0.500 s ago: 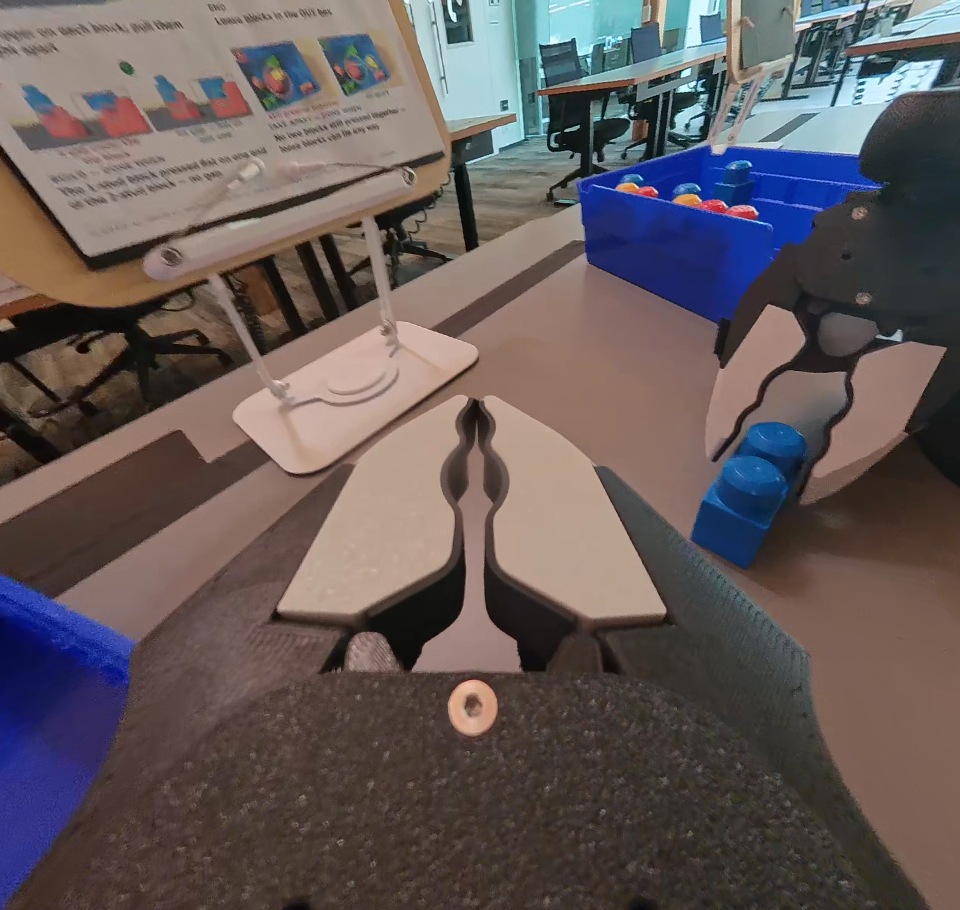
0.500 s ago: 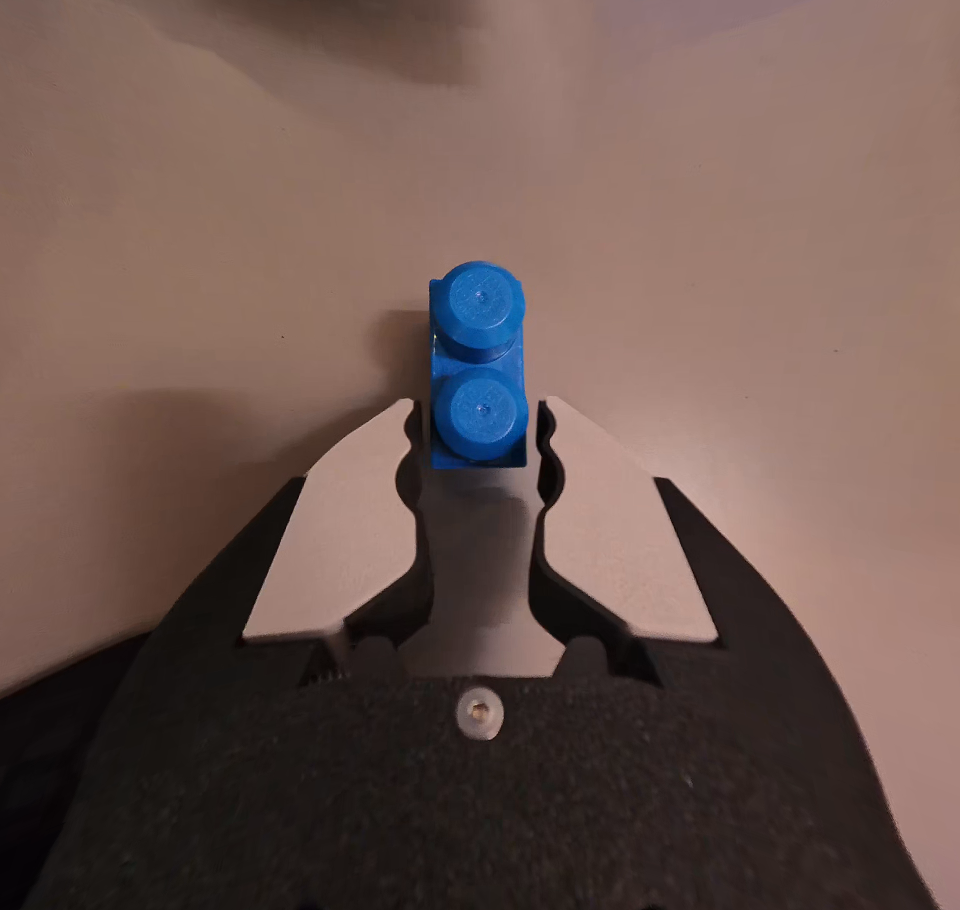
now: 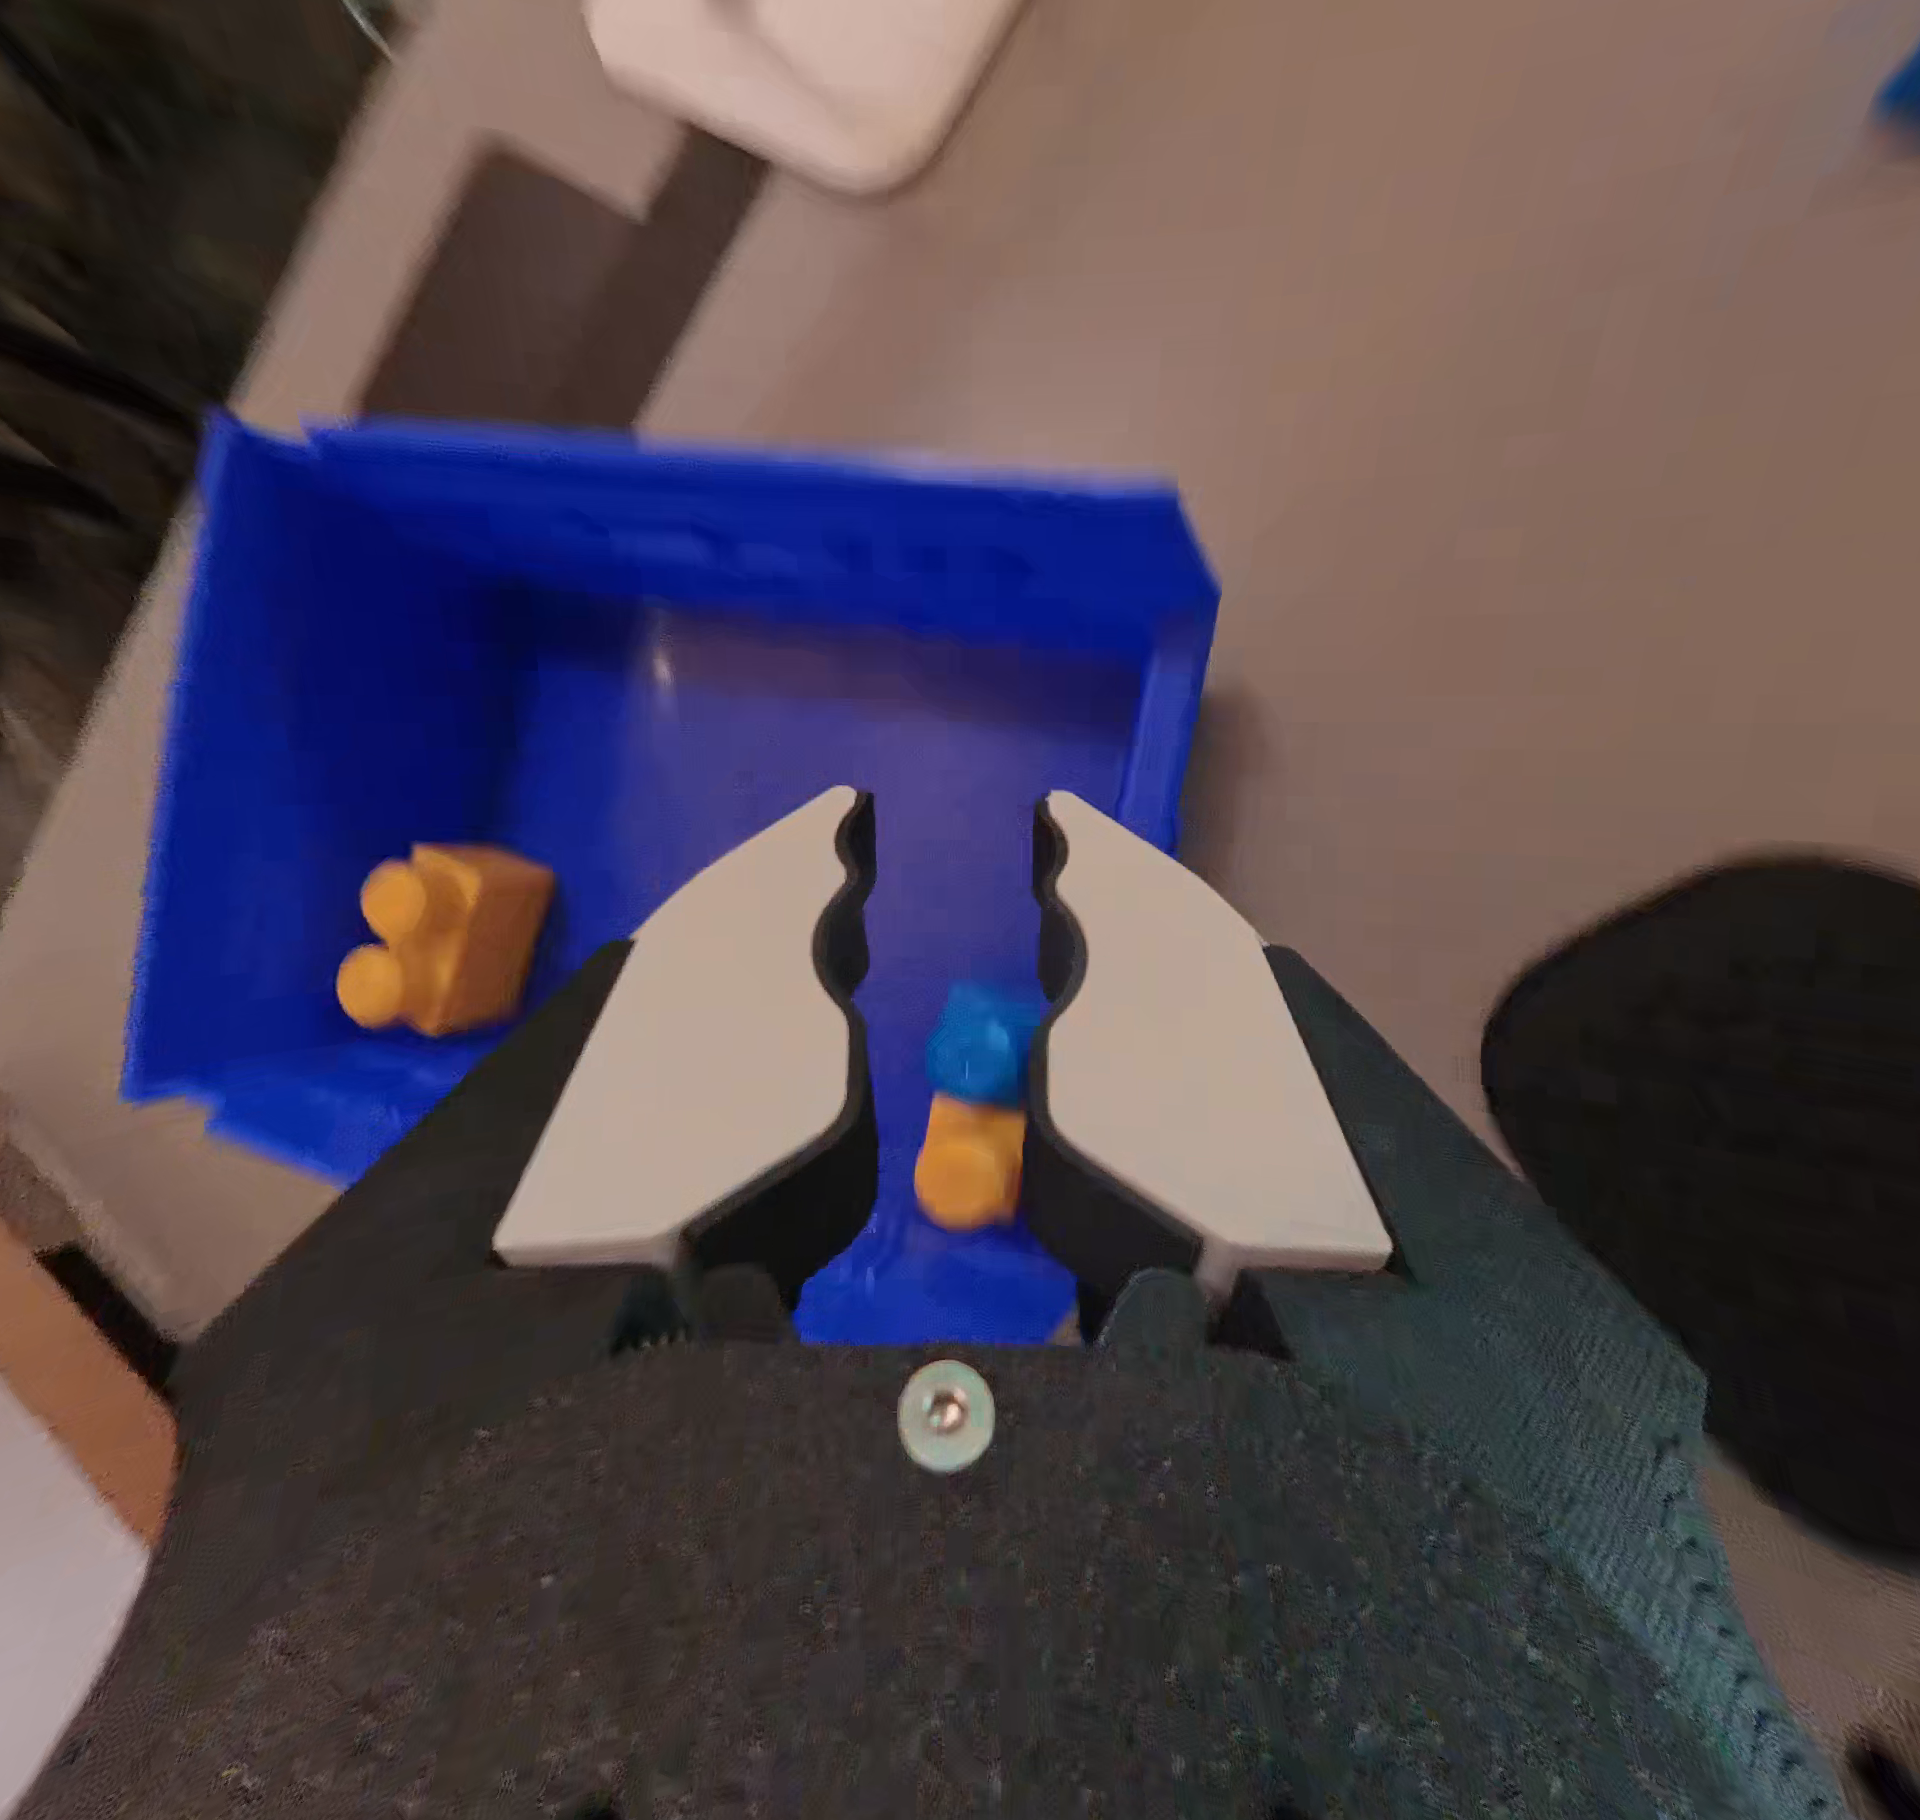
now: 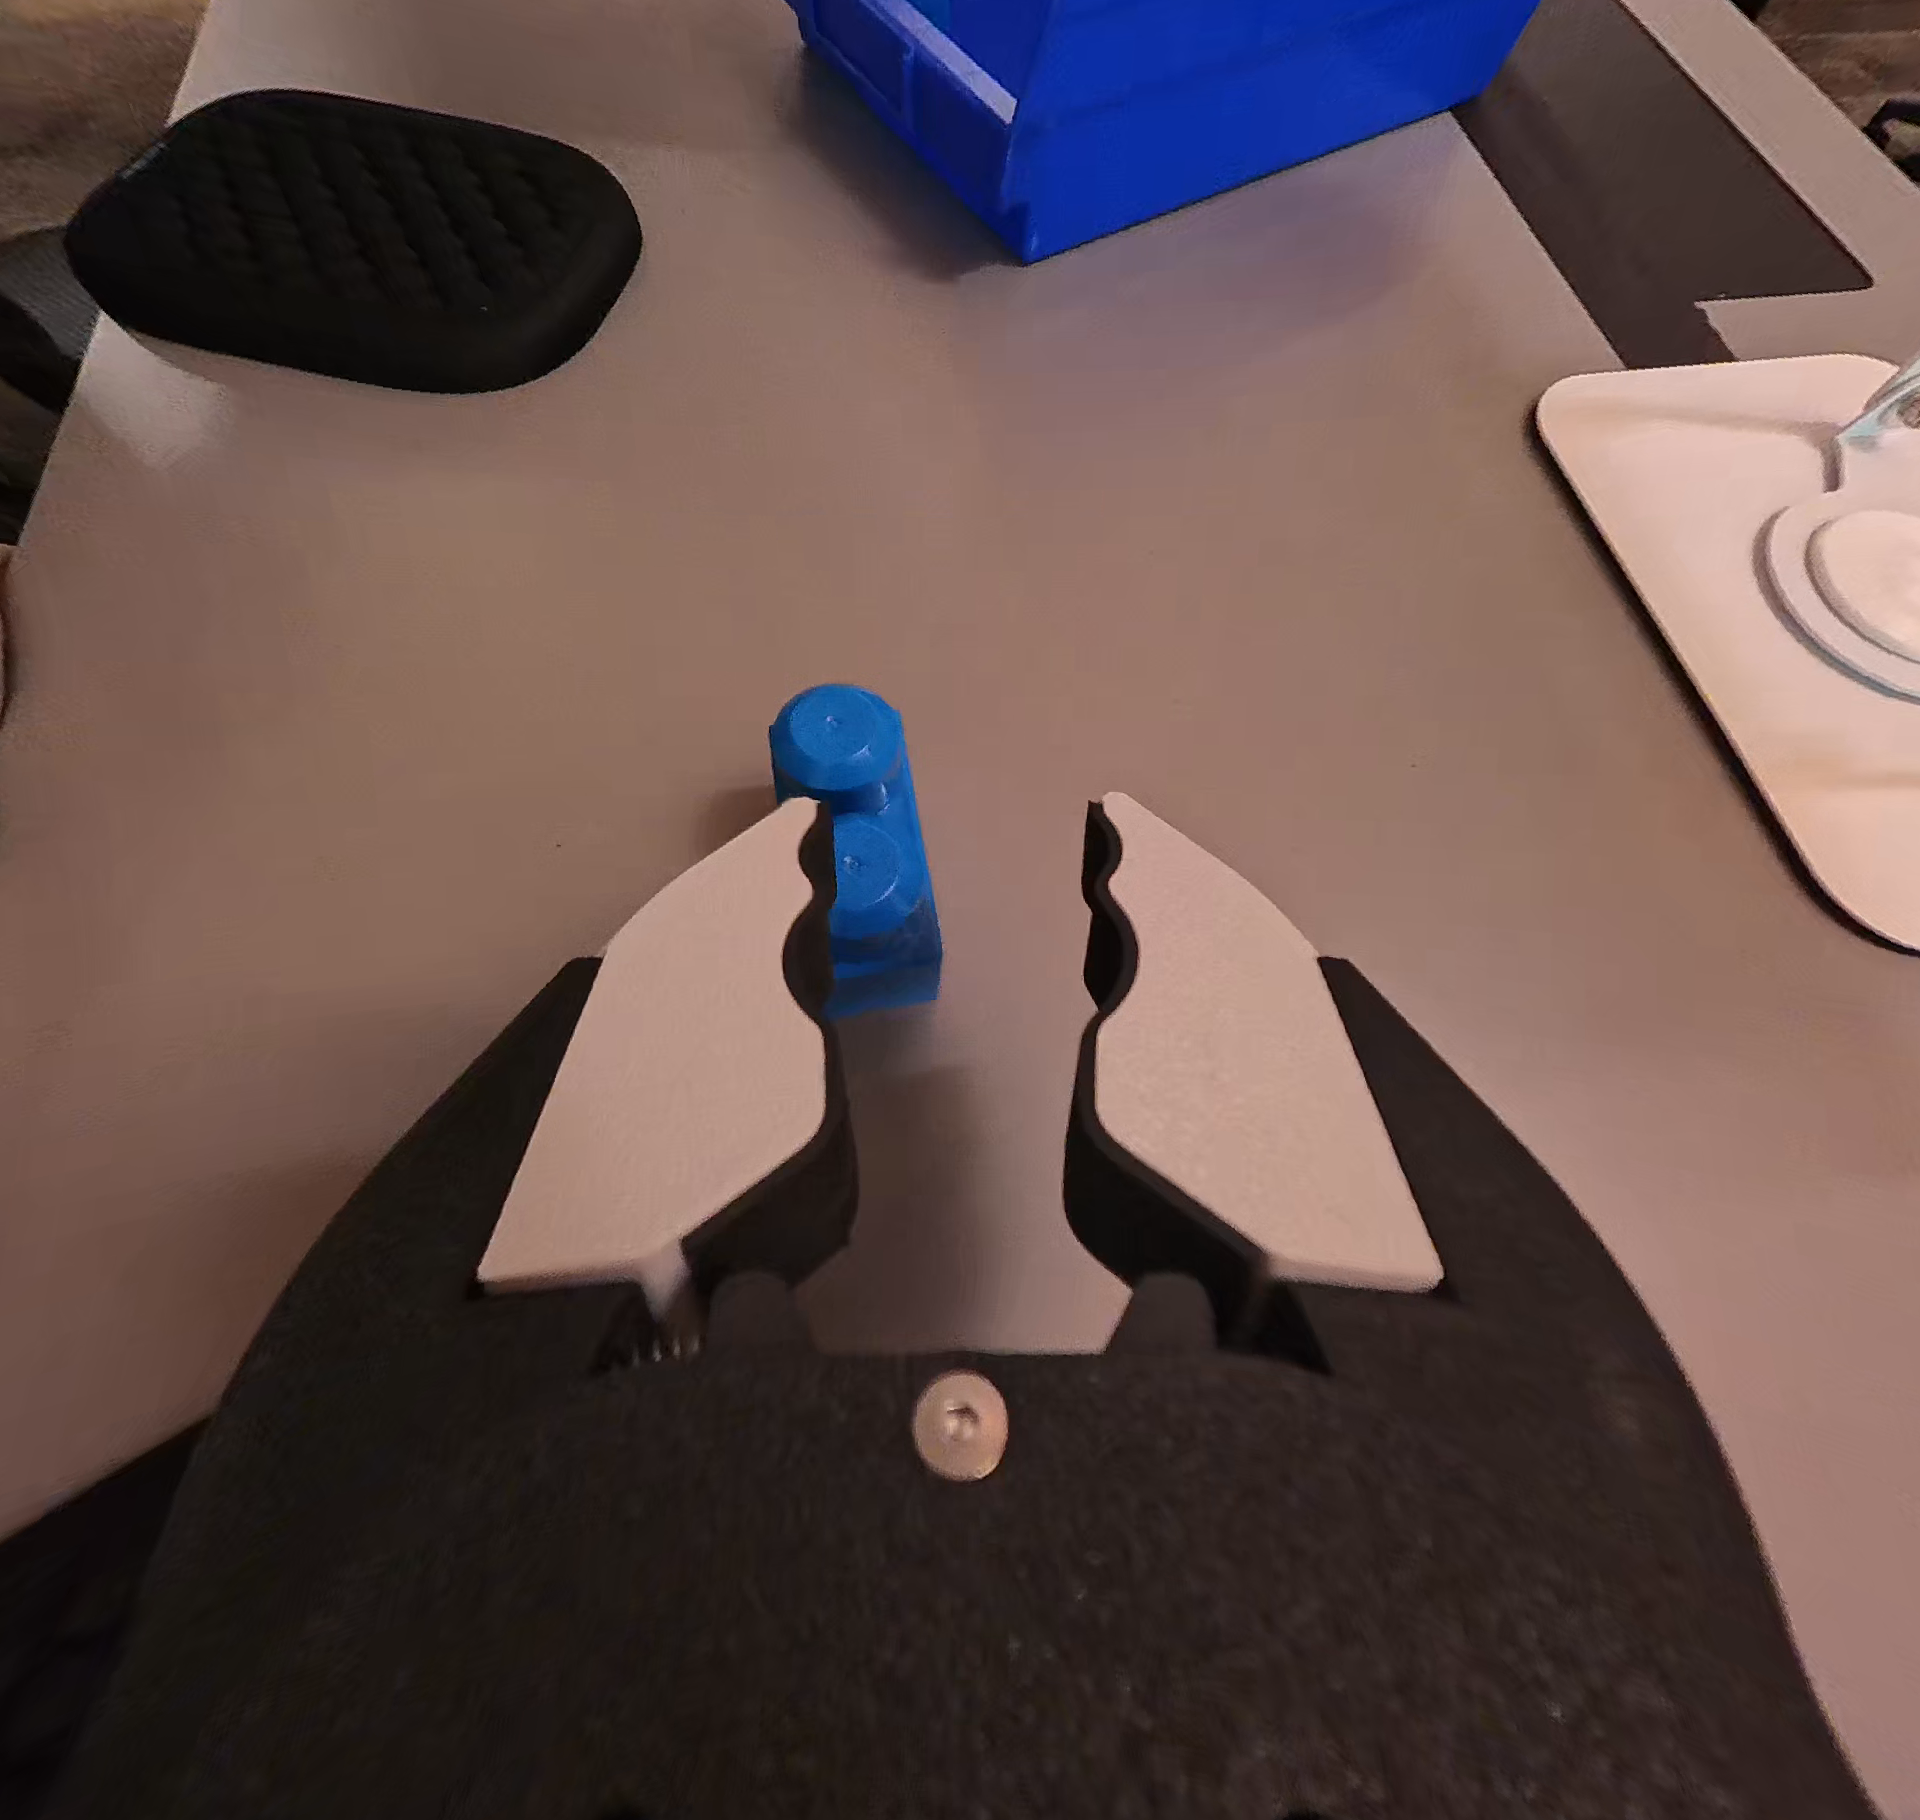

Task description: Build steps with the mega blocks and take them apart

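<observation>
Two grippers, both agape, holding nothing — R gripper (image 4: pixel 951 804) by the blue block (image 4: pixel 868 866) on the table (image 4: pixel 935 523), L gripper (image 3: pixel 951 804) over the bin (image 3: pixel 343 690). Fetching stage: next, L picks an orange block (image 3: pixel 447 939).

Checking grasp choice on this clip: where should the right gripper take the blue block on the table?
Probably across the blue block's two long flat sides, below the studs, coming from above. It sits upright on the table, two studs in a row along the right gripper's axis. The jaws are open, wider than the block.
</observation>
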The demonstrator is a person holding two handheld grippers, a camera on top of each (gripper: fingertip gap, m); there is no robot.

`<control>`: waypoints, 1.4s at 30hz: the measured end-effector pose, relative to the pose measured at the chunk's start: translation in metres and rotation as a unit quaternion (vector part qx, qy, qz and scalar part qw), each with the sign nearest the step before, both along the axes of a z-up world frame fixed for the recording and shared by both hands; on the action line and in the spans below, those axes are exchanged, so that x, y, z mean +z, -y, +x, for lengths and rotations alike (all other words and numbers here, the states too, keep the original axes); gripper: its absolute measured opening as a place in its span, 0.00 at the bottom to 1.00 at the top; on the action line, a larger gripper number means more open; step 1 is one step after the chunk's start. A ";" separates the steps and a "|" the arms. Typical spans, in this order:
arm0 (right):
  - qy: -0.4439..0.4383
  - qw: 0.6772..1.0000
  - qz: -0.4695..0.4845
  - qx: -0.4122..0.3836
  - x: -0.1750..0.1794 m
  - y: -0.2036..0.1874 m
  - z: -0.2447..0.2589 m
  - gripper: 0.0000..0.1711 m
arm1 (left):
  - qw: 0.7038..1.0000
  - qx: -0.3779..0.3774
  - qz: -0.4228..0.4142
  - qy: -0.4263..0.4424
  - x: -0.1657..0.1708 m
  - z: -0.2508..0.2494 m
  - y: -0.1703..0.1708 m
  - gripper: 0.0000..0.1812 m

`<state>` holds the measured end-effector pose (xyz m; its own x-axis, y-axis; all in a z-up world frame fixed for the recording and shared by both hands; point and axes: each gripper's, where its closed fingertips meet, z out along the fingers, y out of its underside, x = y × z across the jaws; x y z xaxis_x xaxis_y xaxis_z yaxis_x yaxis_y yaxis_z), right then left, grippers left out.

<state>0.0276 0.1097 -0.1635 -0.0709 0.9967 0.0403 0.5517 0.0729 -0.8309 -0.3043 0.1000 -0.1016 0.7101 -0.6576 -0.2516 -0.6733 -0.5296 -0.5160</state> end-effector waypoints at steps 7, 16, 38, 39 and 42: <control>0.010 1.000 0.006 -0.008 -0.007 -0.003 0.002 0.24 | 0.976 -0.003 -0.191 -0.105 -0.060 -0.058 0.037 0.24; 0.011 1.000 0.004 -0.017 -0.011 -0.007 0.003 0.23 | 0.957 -0.027 -0.251 -0.142 -0.097 -0.066 0.040 0.18; -0.001 1.000 0.003 -0.023 -0.006 -0.009 0.005 0.22 | 0.960 -0.181 -0.181 -0.115 -0.018 0.144 0.023 0.16; -0.001 1.000 0.003 -0.022 -0.007 -0.009 0.005 0.22 | 0.960 -0.180 -0.183 -0.117 -0.026 0.158 0.023 0.16; 0.003 1.000 0.003 -0.019 -0.008 -0.008 0.004 0.22 | 0.956 -0.189 -0.199 -0.105 -0.051 0.194 0.024 0.16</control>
<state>0.0316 0.1173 -0.1716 -0.0327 0.9984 0.0453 0.5583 0.0559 -0.8277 -0.1099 0.0758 -0.1524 0.3643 -0.9304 -0.0402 -0.9220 -0.3543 -0.1564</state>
